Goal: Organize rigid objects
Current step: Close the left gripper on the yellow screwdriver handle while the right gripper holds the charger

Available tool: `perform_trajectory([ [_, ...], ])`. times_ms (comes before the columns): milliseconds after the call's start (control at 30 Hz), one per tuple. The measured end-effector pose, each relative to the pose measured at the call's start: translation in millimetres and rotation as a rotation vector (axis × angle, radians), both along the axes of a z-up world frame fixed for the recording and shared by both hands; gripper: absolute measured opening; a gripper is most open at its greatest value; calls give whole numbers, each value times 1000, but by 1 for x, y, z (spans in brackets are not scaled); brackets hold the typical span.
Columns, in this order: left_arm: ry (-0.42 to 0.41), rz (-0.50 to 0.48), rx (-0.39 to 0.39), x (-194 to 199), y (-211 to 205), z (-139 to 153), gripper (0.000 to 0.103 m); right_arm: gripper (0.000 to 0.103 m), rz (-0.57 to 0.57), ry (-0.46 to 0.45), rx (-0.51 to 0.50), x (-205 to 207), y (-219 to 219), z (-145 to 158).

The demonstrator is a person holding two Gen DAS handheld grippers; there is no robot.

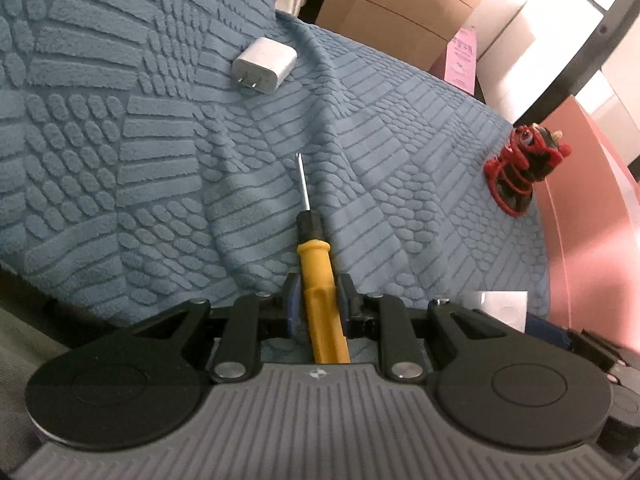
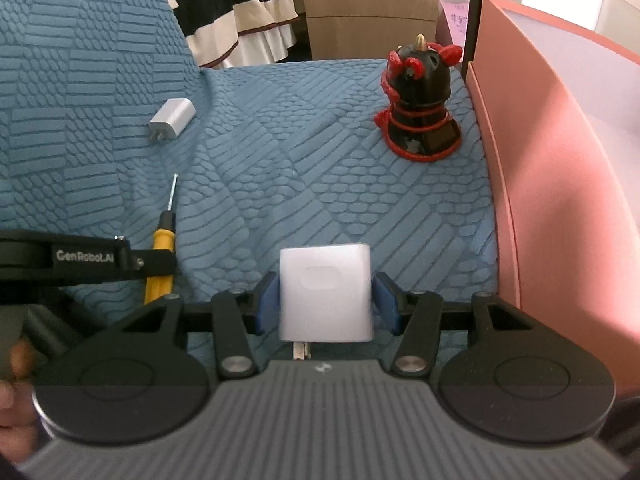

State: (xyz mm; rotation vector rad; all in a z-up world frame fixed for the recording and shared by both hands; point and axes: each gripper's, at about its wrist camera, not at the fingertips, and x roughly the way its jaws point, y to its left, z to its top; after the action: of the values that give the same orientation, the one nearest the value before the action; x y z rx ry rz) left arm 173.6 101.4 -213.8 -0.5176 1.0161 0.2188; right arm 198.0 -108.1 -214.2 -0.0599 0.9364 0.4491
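A yellow-handled screwdriver (image 1: 320,280) points away over the blue textured blanket (image 1: 160,160), and my left gripper (image 1: 320,294) is shut on its handle. From the right wrist view the same screwdriver (image 2: 164,236) sticks out past the left gripper (image 2: 154,260) at the left edge. My right gripper (image 2: 326,294) is shut on a white charger block (image 2: 326,292), its prongs facing back toward the camera. A second white charger (image 1: 264,65) (image 2: 172,119) lies on the blanket farther off. A black and red figurine (image 2: 420,104) (image 1: 520,168) stands upright near the pink box.
An open pink box (image 2: 552,160) (image 1: 592,220) borders the blanket on the right. Cardboard boxes (image 1: 392,12) and striped fabric (image 2: 240,12) lie beyond the far edge. A dark pole (image 2: 484,8) rises behind the figurine. A hand (image 2: 12,392) shows at the lower left.
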Motion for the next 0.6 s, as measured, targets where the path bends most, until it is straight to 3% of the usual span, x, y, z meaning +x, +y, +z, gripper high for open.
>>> perform_trajectory([
  [100, 7, 21, 25, 5, 1, -1, 42, 56, -11, -11, 0, 2, 0, 1],
  [300, 1, 39, 73, 11, -4, -1, 42, 56, -14, 35, -1, 7, 2, -8],
  [467, 13, -5, 177, 20, -20, -2, 42, 57, 20, -2, -43, 4, 11, -11],
  [600, 13, -19, 217, 25, -28, -2, 39, 54, 20, -23, -49, 3, 11, -12],
])
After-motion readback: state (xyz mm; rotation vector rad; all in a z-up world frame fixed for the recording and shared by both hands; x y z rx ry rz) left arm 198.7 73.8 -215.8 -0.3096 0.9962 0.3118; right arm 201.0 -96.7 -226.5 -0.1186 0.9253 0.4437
